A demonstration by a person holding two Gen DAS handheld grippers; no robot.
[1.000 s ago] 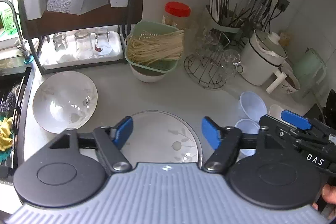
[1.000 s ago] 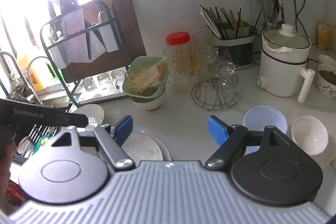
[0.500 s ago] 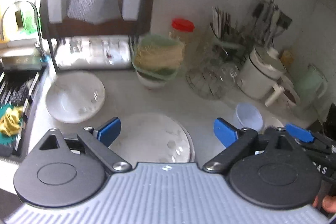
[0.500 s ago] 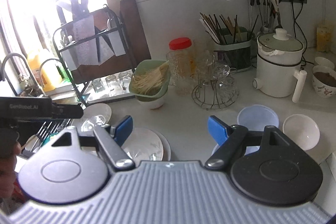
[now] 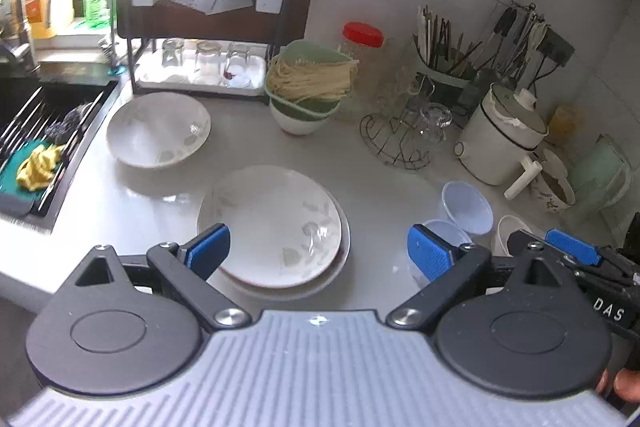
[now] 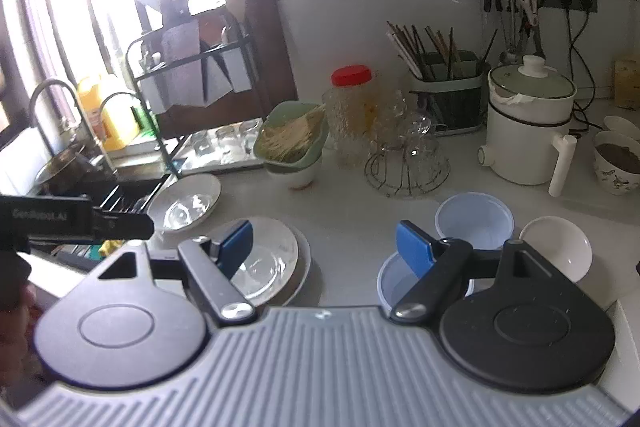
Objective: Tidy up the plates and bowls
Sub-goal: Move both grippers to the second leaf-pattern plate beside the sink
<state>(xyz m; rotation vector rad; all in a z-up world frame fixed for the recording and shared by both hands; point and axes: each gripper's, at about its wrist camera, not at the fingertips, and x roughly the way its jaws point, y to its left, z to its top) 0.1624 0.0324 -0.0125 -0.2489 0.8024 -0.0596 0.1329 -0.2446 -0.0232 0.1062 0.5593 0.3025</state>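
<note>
We see a pale counter point(image 5: 384, 187) crowded with kitchenware. At its back stands a dark dish rack point(image 5: 208, 27) with upturned glasses on its tray, and to the right a white pot point(image 5: 500, 143) with a lid. Near the counter's front edge sits a stack of plates point(image 5: 276, 227), the top one with a faint leaf print. Behind it and to the left, near the sink point(image 5: 36, 131), rests a wide shallow bowl point(image 5: 158, 129), apart from the stack. A green colander point(image 5: 308, 83) of noodles sits on a white bowl by the rack. To the right are two bluish plastic bowls point(image 6: 474, 221), one nearer us than the other, and a small white bowl point(image 6: 556, 251) just beside them. Our left gripper point(image 5: 318, 253) hovers above the stack, jaws wide and holding nothing. Our right gripper point(image 6: 324, 247) hangs over the counter between plates and plastic bowls, jaws likewise wide and empty.
</note>
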